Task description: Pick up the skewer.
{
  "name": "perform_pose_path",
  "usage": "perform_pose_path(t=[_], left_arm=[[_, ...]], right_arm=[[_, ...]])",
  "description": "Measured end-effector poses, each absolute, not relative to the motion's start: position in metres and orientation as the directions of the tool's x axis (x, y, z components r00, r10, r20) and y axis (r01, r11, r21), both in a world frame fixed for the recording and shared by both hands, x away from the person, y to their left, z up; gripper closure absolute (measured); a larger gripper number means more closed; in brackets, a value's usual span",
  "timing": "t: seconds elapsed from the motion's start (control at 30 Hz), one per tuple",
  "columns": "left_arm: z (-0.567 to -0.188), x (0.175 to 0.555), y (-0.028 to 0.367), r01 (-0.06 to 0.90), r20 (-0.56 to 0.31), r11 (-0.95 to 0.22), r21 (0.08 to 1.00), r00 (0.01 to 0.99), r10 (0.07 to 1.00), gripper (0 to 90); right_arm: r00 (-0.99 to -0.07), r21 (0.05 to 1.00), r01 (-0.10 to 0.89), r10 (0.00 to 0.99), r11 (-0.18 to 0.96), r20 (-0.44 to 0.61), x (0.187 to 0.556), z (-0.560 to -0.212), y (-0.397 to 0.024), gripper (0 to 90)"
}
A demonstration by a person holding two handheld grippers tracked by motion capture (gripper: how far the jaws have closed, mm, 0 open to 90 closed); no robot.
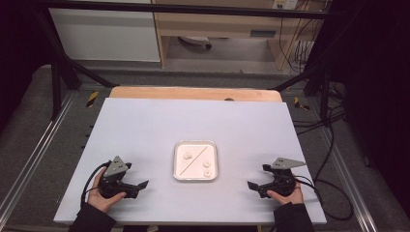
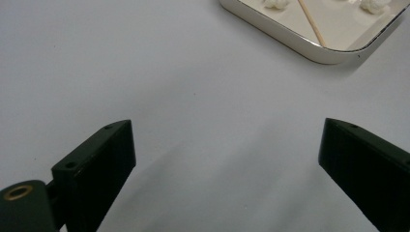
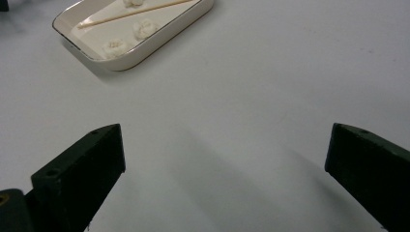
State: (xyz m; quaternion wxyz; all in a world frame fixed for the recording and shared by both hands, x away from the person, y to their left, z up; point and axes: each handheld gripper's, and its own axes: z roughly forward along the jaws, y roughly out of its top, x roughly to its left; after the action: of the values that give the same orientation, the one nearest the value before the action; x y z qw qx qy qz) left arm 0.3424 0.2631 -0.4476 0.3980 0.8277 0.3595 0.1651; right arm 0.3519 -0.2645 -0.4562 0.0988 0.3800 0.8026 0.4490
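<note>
Nothing is begun yet: both the left gripper (image 1: 138, 186) and right gripper (image 1: 255, 186) rest released on the pale desk (image 1: 145, 125), flanking the untouched white square tray (image 1: 195, 144) holding a thin wooden stick (image 1: 195, 158) and small white lumps (image 1: 187, 155).

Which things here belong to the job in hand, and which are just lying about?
Job: white tray; wooden skewer; small white pieces; left tool and right tool, both open.
Lying about: cables; cabinet.
</note>
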Motion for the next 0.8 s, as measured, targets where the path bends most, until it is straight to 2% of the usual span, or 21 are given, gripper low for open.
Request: perform_pose_path(t=[0.8], left_arm=[[-0.443, 0.343, 0.248, 0.456, 0.017, -0.455, 0.765, 0.692, 0.722, 6.0]], right_arm=[[-0.691, 0.79, 0.528, 0.698, 0.311, 0.188, 0.352, -0.458, -0.264, 1.2]])
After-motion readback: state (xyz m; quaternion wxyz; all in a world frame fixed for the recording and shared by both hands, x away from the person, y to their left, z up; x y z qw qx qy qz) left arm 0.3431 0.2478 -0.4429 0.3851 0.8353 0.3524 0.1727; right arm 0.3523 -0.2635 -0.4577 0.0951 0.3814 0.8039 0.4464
